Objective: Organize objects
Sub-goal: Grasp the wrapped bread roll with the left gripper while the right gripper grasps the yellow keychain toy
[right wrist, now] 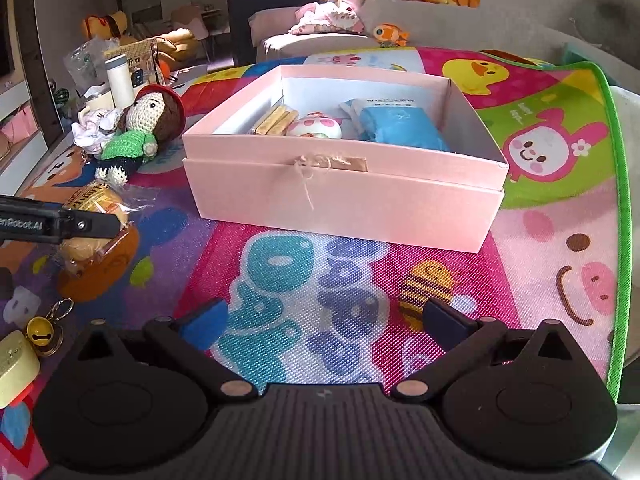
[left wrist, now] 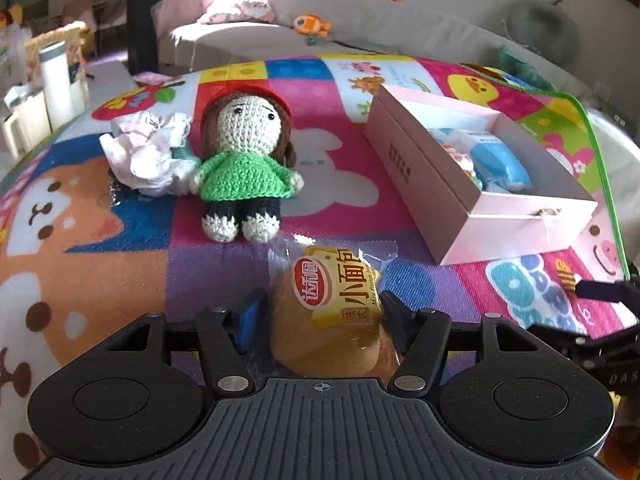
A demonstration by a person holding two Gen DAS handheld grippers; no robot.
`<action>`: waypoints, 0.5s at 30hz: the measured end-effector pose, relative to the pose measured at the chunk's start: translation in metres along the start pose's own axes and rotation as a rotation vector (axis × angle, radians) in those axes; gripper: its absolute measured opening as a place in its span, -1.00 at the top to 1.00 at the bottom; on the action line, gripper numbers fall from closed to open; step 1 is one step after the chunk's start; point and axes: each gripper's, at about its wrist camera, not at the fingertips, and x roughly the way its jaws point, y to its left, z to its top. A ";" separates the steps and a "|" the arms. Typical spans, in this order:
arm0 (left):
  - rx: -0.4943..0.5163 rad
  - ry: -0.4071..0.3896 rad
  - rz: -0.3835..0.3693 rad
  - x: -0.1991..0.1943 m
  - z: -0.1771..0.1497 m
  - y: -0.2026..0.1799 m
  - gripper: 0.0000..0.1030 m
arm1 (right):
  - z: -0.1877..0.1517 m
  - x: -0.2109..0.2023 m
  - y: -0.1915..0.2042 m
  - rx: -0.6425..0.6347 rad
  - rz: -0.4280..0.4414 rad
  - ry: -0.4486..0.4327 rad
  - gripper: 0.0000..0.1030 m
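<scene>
Left and right wrist views of a tidying task on a patterned play mat (right wrist: pixel 400 264). The left gripper (left wrist: pixel 320 320) is angled down over a wrapped bun (left wrist: pixel 328 320), which lies on the mat directly between its two fingers. The jaws are spread: a gap shows between the blue left pad and the wrapper, while the right finger is at or just touching the wrapper's edge, so the bun is bracketed but not visibly pinched. The bun's long axis runs roughly along the gripper's pointing line, the printed end of the wrapper farthest from the camera.

The pink box (right wrist: pixel 344 184) stands open to the right of the bun and beyond it, near but apart. It already holds a blue pack (right wrist: pixel 400 128), a white-and-pink toy (right wrist: pixel 316 126) and some tan sticks (right wrist: pixel 276 118). A crochet doll (left wrist: pixel 246 168) lies on its back just past the bun, with crumpled white cloth (left wrist: pixel 148 156) touching its left side.

The right gripper (right wrist: pixel 324 320) hovers over bare mat in front of the box, jaws wide and empty. The left gripper is plainly the nearer to the bun. The likely next move, closing on the bun and carrying it right into the box, depends on the jaws staying centred across its short width.
</scene>
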 end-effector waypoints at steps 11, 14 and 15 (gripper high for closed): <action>-0.191 -0.069 0.012 -0.063 -0.033 0.052 -0.16 | -0.008 -0.073 0.089 -0.281 0.461 -0.039 -1.00; -0.235 -0.086 0.017 -0.080 -0.042 0.065 -0.16 | -0.024 -0.069 0.127 -0.432 0.414 -0.024 -0.96; -0.238 -0.093 0.017 -0.087 -0.044 0.068 -0.16 | -0.029 -0.067 0.134 -0.481 0.355 -0.030 -0.82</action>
